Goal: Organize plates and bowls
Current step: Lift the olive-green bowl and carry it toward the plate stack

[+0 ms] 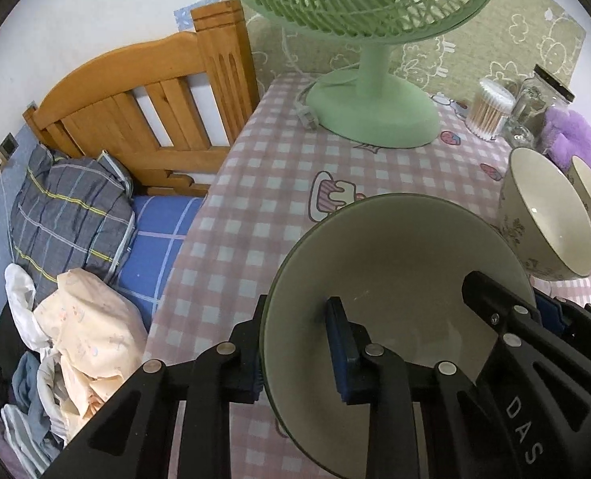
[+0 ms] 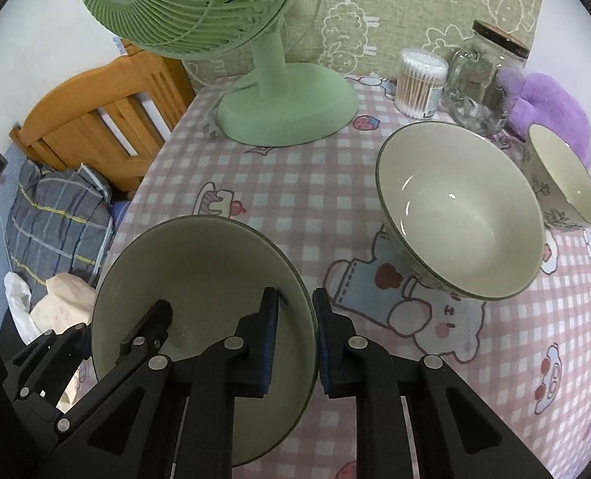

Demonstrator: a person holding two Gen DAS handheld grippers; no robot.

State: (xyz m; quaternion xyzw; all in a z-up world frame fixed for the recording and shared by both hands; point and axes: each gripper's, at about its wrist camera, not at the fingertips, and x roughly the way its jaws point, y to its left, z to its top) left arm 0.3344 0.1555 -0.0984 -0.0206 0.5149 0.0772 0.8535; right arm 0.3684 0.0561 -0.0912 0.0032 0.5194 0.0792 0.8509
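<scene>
A wide, shallow, pale green ceramic plate [image 1: 395, 279] with a dark rim is gripped at two opposite edges. The left gripper [image 1: 295, 355] is clenched on the plate's left rim, one blue-padded finger outside the wall and the other inside the basin. The right gripper [image 2: 295, 343] is clamped on the right rim in the same way, the rim passing between its two blue pads [image 2: 269, 343]. In each wrist view the other gripper is seen across the basin, so the plate is spanned between the two pairs of fingers, just above or on the pink-and-white checked tablecloth [image 2: 295, 183]; whether it has left the cloth cannot be told.

The step in hand is judged to be the two-handed grasp of the plate, with the carry not yet begun. Beyond and to the right of the right fingers a deep cream ceramic bowl [image 2: 459, 215] with a floral outer wall is seen, and further right a smaller cream floral bowl [image 2: 563, 175], the two close together. Ahead of both grippers stands a pale green plastic table fan [image 2: 283, 107].

For the next move an even lift by both hands is called for, so that the plate is kept level and neither rim slips from its pads. A path clear of the fan base and of the nearer bowl will be needed.
</scene>
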